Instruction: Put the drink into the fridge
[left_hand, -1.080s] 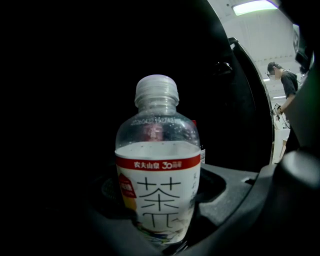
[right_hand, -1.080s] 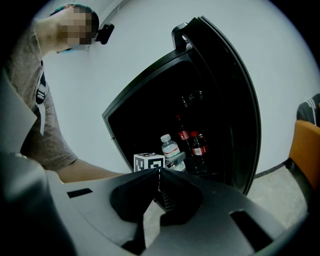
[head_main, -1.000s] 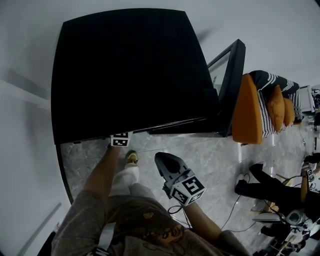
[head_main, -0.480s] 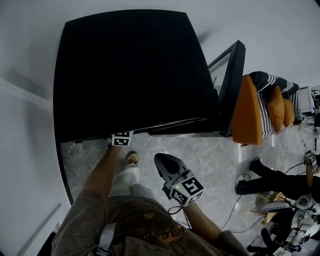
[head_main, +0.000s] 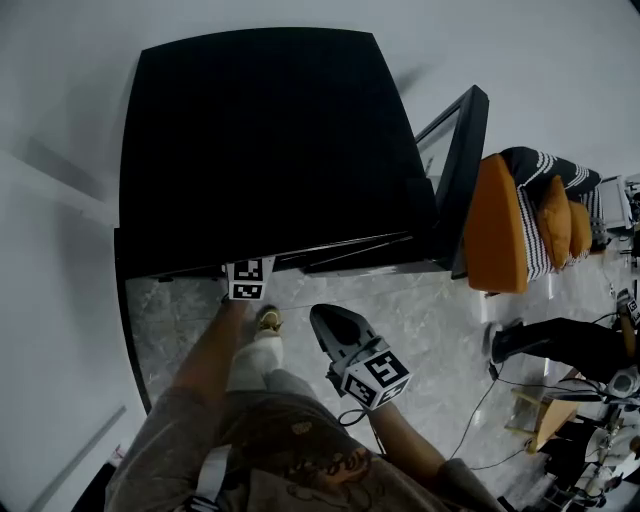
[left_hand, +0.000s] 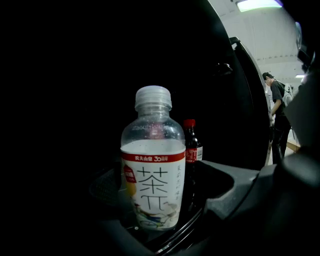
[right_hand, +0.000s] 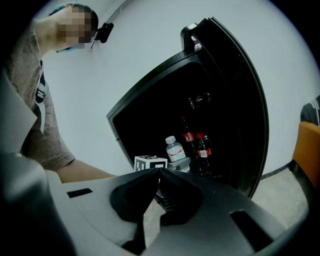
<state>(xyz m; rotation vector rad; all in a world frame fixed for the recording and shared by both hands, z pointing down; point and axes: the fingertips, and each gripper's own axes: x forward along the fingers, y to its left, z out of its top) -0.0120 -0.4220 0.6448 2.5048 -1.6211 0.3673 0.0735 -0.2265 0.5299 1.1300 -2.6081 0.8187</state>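
Observation:
The drink, a clear bottle (left_hand: 152, 175) with a white tea label and clear cap, stands upright on a shelf inside the black fridge (head_main: 260, 140). My left gripper (left_hand: 157, 222) reaches into the fridge. Its jaws have just been opening and now stand wide on either side of the bottle, the right finger (left_hand: 235, 192) apart from it. A dark cola bottle (left_hand: 191, 150) with a red cap stands just behind. From the right gripper view the drink (right_hand: 175, 149) stands beside two cola bottles (right_hand: 202, 146). My right gripper (right_hand: 159, 172) hangs shut and empty before the fridge.
The fridge door (head_main: 462, 170) stands open to the right. Beyond it is an orange chair (head_main: 495, 220) with a striped cushion. A person's legs (head_main: 555, 335) and cables lie on the marble floor at the right. A white wall runs along the left.
The left gripper's marker cube stays at the fridge's front edge and the right gripper holds still. The legs of the person at the right have shifted.

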